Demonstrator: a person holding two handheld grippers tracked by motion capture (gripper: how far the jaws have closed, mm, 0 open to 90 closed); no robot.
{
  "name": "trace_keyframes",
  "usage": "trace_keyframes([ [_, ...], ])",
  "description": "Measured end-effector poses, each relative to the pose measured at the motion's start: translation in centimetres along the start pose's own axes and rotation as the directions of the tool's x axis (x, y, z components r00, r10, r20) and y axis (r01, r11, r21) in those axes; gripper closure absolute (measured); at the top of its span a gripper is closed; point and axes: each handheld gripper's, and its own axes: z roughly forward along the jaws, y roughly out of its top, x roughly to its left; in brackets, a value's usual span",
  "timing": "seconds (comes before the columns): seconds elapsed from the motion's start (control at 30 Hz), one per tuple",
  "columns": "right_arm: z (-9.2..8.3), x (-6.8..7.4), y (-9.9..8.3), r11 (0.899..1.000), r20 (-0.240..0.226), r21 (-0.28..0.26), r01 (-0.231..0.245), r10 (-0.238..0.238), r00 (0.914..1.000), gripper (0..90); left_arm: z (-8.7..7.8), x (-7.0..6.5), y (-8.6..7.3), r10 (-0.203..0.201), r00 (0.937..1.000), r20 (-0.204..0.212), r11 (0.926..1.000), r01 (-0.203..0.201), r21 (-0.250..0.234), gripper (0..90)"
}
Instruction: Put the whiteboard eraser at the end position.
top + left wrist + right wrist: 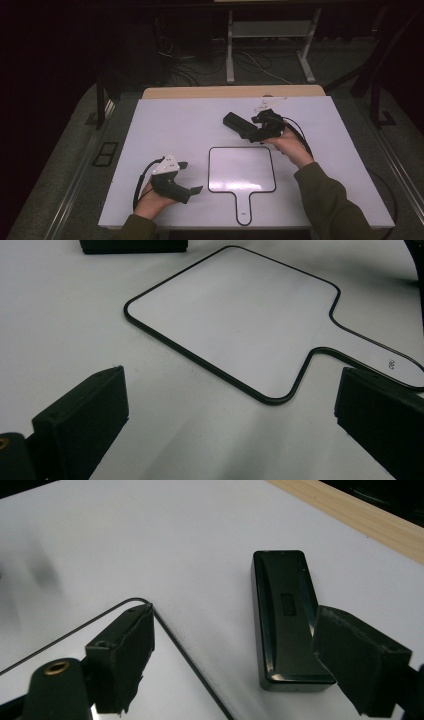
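Just ahead of your right hand-held gripper (230, 665), whose jaws stand apart with nothing between them, the black eraser (287, 615) lies on the worktop (150, 540); closing off-centre could push it sideways.

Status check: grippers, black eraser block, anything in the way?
Right gripper open, beside black rectangular eraser block, no grip. Left gripper open, idle. White paddle-shaped board flat beside the block.

Your white table (165, 125) carries a paddle-shaped whiteboard (241, 170) near you, and a black block (239, 125) lying just beyond it.
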Motion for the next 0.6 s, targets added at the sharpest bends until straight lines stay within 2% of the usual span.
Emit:
trace_keyframes([
  [0.13, -0.3, 0.5, -0.8, 1.0, 0.012, -0.009, 0.012, -0.011, 0.9999, 12.7, 0.0, -0.1, -0.1, 0.0, 1.0, 0.002, 1.0, 0.0, 0.007, 0.0],
  [0.4, -1.4, 1.6, -2.9, 0.999, 0.019, -0.036, 0.009, -0.008, 0.9998, 12.7, 0.0, -0.1, -0.1, -0.002, 1.0, 0.003, 0.9999, 0.002, 0.011, 0.0],
  [0.5, -1.9, 1.8, -3.6, 0.999, 0.04, -0.037, 0.023, -0.022, 0.9989, 12.7, -0.1, -0.1, -0.1, 0.0, 1.0, 0.001, 0.9999, 0.0, 0.01, 0.0],
  [0.6, -2.4, 2.0, -4.2, 0.999, 0.037, -0.045, 0.008, -0.007, 0.9993, 12.7, -0.2, -0.1, -0.2, -0.002, 1.0, 0.0, 1.0, 0.002, 0.005, 0.0],
])
